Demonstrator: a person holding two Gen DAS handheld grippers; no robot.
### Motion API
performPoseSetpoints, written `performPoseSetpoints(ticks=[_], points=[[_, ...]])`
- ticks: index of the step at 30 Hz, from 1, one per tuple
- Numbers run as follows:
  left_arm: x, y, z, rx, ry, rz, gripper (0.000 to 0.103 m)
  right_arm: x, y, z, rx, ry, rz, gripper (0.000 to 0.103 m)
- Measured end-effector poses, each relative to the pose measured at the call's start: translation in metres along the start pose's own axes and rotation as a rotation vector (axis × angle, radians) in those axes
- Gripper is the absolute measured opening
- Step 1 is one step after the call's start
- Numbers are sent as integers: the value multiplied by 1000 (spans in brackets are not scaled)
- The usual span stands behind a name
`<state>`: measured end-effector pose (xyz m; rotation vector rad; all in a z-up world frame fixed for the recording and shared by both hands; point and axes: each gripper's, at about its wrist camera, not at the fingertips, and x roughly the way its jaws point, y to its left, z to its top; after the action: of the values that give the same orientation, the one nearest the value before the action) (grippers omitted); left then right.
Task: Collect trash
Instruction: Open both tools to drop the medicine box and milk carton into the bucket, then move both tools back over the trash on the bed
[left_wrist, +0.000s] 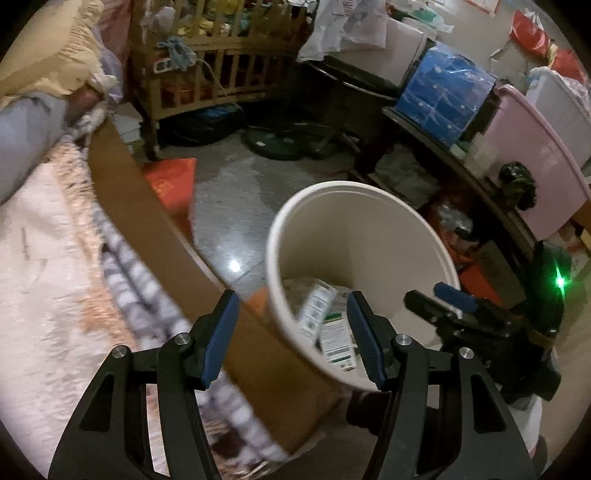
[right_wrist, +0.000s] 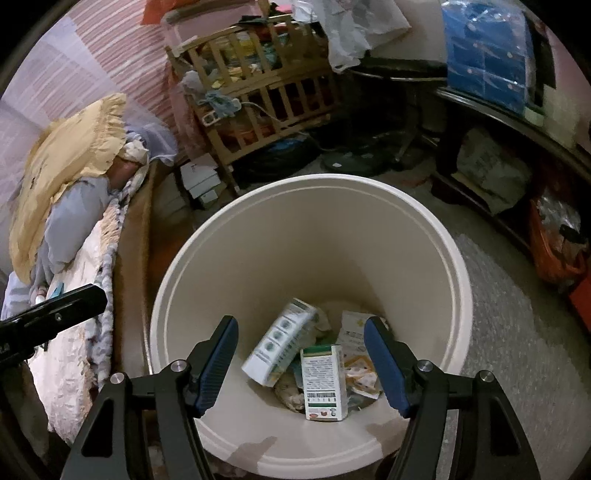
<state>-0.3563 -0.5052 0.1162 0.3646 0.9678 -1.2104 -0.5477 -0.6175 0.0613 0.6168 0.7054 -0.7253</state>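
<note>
right gripper (right_wrist: 301, 363) hovering over bin (right_wrist: 207, 236), jaws apart, empty | cartons (right_wrist: 280, 343) lying inside | left gripper (left_wrist: 291, 336) idling beside, jaws apart

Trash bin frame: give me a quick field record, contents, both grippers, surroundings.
bin: cream round bin, upright on the floor beside the bed
contents: two white-and-green cartons on crumpled wrappers
left gripper: jaws open, empty, near the bin's rim
right gripper: jaws open, empty, above the bin's mouth
behind bin: wooden crib
</note>
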Motion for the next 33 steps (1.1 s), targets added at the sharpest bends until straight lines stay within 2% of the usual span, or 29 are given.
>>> performPoseSetpoints(ticks=[5,10,16,25,33], points=[[-22,23,-8,-3,-35,78,60,-2,18,0,-52,-18,6,68],[-44,52,-16,-20,-59,145,60,-4,54,-1,-123,-14,35,69],[-72,100,-31,-56,-82,250,60,-1,115,-2,-200,10,137,73],[-113,192,-69,-179,-75,375,60,27,223,-17,-342,100,294,74],[-147,297,-115,-361,-62,501,60,52,300,-34,-464,165,351,74]])
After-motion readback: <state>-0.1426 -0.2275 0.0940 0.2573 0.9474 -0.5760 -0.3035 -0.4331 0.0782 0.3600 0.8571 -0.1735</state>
